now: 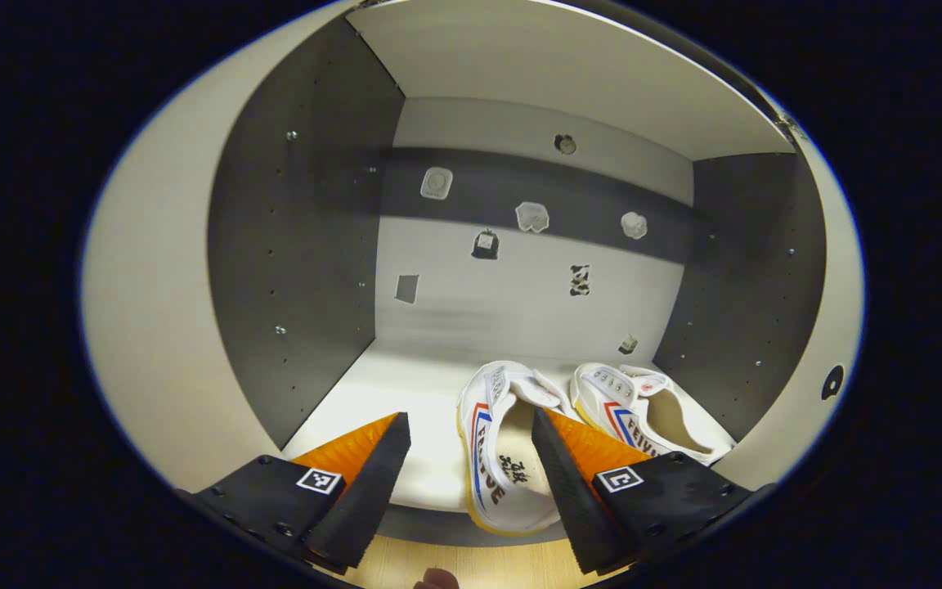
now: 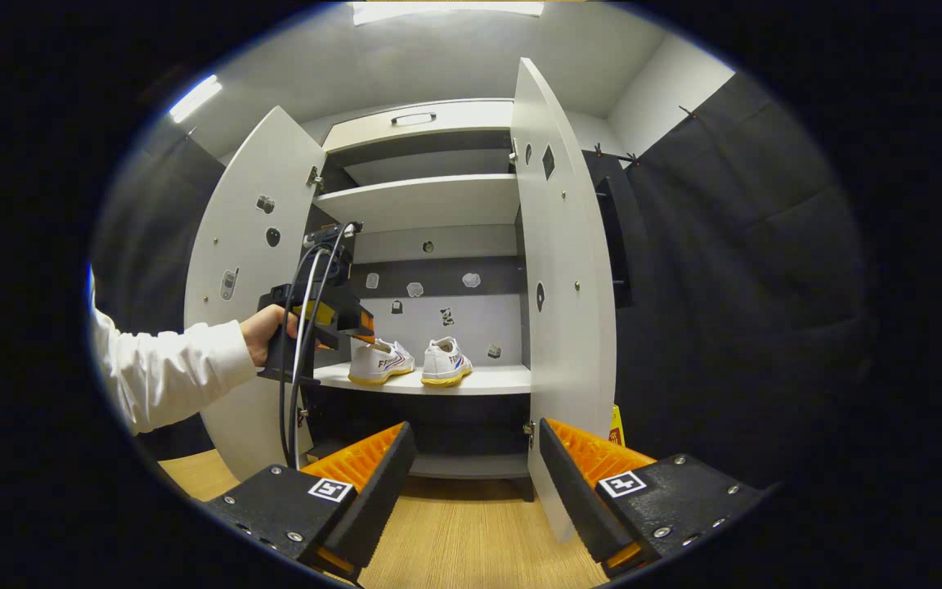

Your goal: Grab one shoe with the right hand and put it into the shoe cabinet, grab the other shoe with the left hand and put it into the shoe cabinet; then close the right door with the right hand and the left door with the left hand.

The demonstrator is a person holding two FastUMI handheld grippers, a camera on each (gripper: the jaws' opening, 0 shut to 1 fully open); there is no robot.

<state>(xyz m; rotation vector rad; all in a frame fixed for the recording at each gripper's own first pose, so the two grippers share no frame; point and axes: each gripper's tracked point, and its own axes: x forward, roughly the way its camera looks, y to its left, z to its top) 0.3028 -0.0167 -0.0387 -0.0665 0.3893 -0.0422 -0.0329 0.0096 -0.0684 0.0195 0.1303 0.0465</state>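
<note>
Two white shoes with yellow soles stand side by side on the cabinet's shelf (image 1: 389, 393). In the left gripper view the nearer shoe (image 1: 504, 458) lies just past my open left gripper (image 1: 467, 429), heel toward me, with nothing pressed between the fingers. The other shoe (image 1: 643, 409) sits to its right by the dark side wall. The right gripper view looks from farther back: both shoes (image 2: 381, 360) (image 2: 446, 360) are on the shelf, and a hand in a white sleeve holds the left gripper (image 2: 361, 327) at the shelf's front. My right gripper (image 2: 475, 446) is open and holds nothing, low over the floor.
Both cabinet doors stand open: the left door (image 2: 254, 270) behind the sleeve, the right door (image 2: 561, 286) edge-on just ahead of my right gripper. An upper shelf (image 2: 422, 200) and a drawer sit above. Wooden floor (image 2: 471, 532) lies below, with black cloth wall at right.
</note>
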